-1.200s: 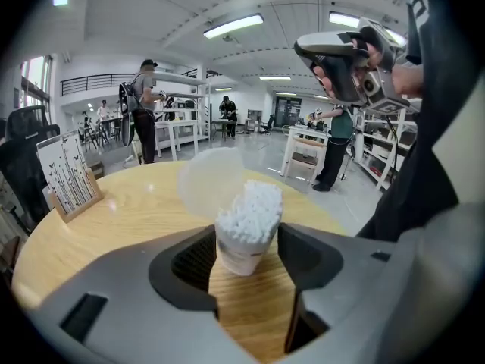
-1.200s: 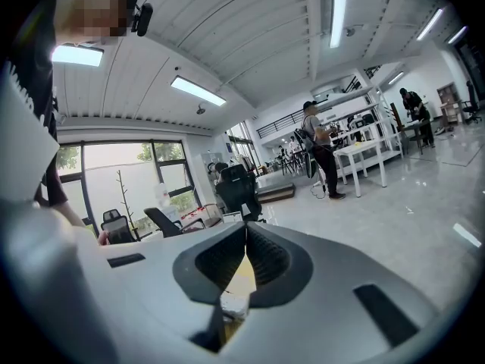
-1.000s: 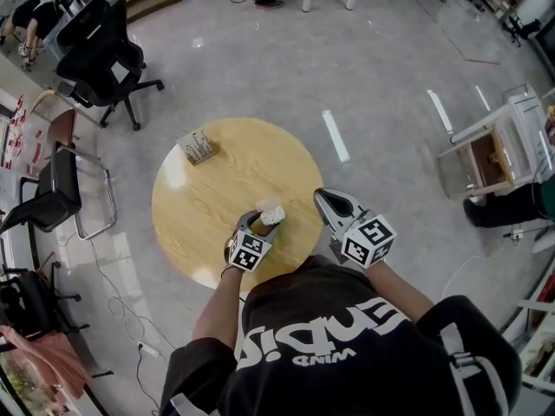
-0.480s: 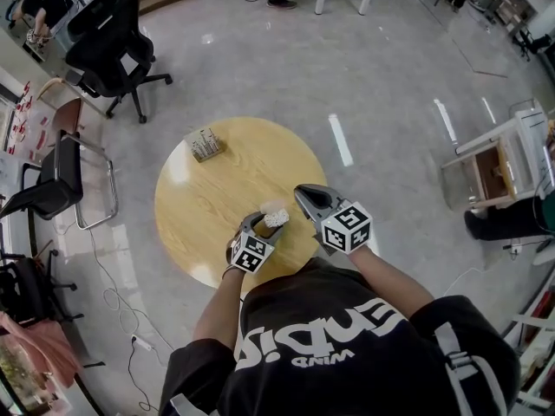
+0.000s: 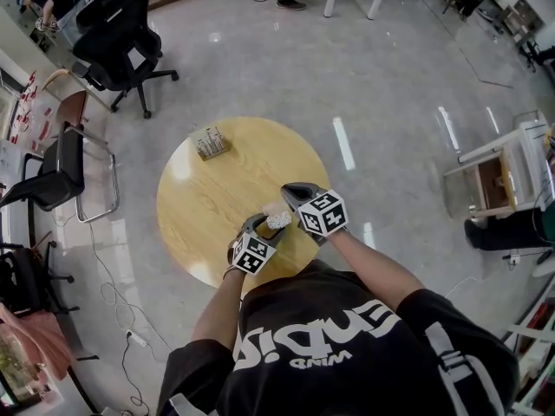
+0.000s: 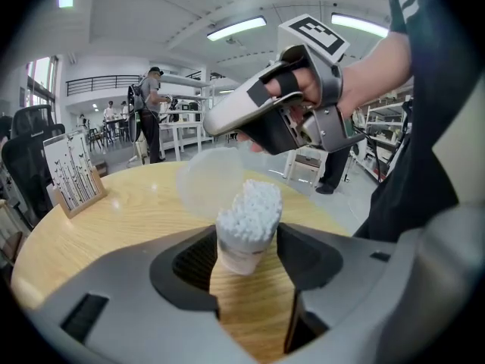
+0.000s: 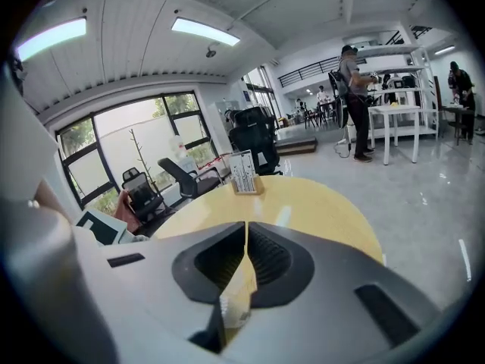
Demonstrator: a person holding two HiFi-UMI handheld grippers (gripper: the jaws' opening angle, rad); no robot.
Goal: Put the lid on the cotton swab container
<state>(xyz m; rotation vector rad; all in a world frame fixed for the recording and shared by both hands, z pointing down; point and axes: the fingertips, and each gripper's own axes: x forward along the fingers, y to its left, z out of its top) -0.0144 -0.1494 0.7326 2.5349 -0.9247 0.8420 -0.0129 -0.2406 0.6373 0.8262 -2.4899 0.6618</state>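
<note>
- White cotton swabs (image 6: 251,209) filled the open cotton swab container (image 6: 239,255), clamped between left tongs (image 6: 246,237).
- Right tongs (image 6: 220,123) pinched the translucent lid (image 6: 203,182) just beside it.

Black T-shirt (image 5: 347,336), white lettering; grey left claw (image 5: 262,222), right claw (image 5: 290,195); black-white marker cubes (image 5: 323,213).

The desk (image 5: 208,189) is showing glossy varnished wood grain. The lid (image 6: 204,179) is looking like cloudy translucent plastic; the cotton swab container (image 6: 244,230) is bristling with soft white tips. The floor (image 5: 347,59) is gleaming, polished grey.
</note>
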